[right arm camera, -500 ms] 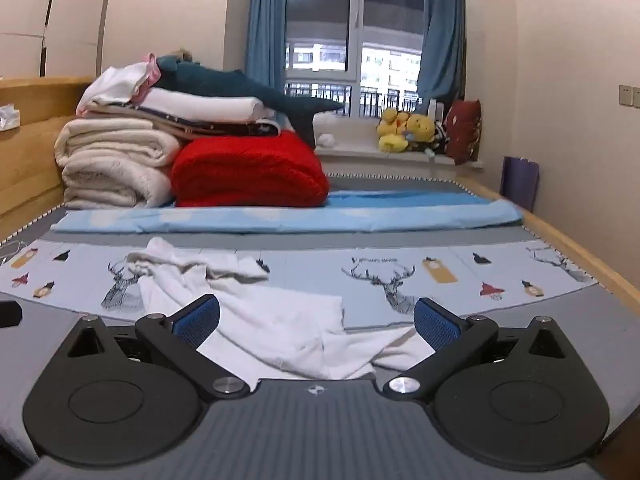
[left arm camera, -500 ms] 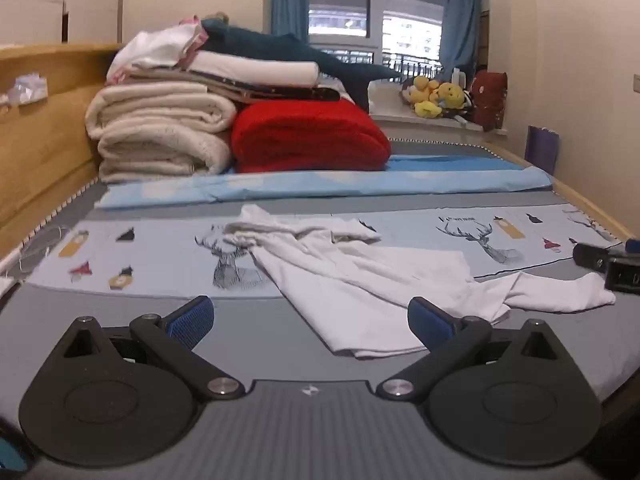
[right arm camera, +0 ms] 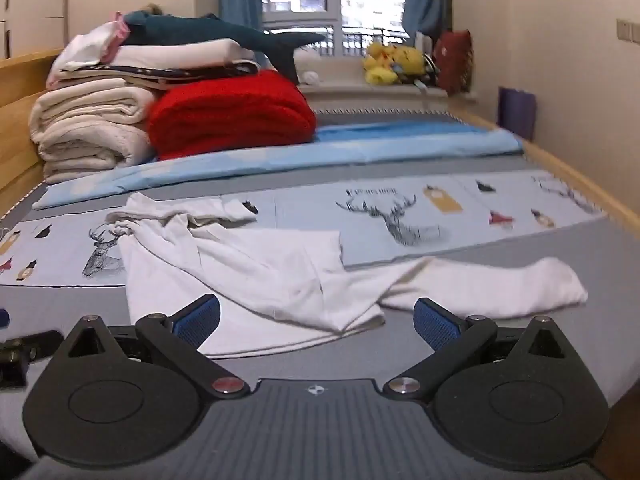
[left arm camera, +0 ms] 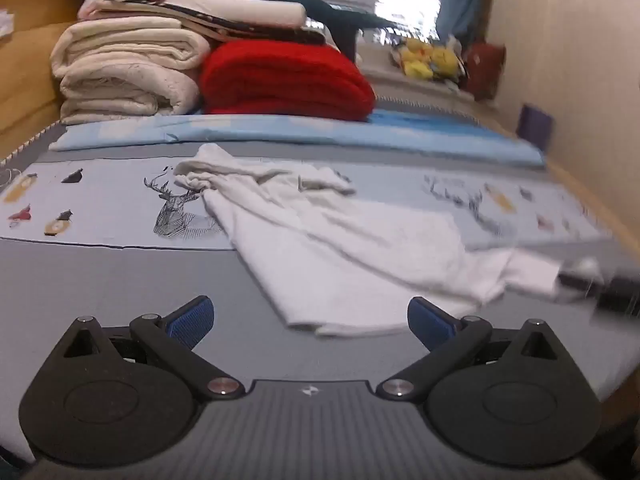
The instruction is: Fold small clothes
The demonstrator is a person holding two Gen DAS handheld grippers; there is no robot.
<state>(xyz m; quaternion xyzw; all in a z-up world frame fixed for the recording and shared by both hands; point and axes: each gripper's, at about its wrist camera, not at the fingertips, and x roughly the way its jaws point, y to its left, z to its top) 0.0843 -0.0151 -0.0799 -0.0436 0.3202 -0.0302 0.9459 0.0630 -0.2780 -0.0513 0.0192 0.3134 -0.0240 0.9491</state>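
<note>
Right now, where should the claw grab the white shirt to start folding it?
Probably the long sleeve lying stretched out flat to the right of the white shirt. The open right claw could come from the near side and pinch its loose end, since nothing lies on it.

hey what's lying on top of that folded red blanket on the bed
A dark teal plush shark stretches over the folded red knit blanket, its tail hanging behind. The edge of a folded white and dark linen pile overlaps the blanket's left top. Whatever lies beneath them is covered.
</note>
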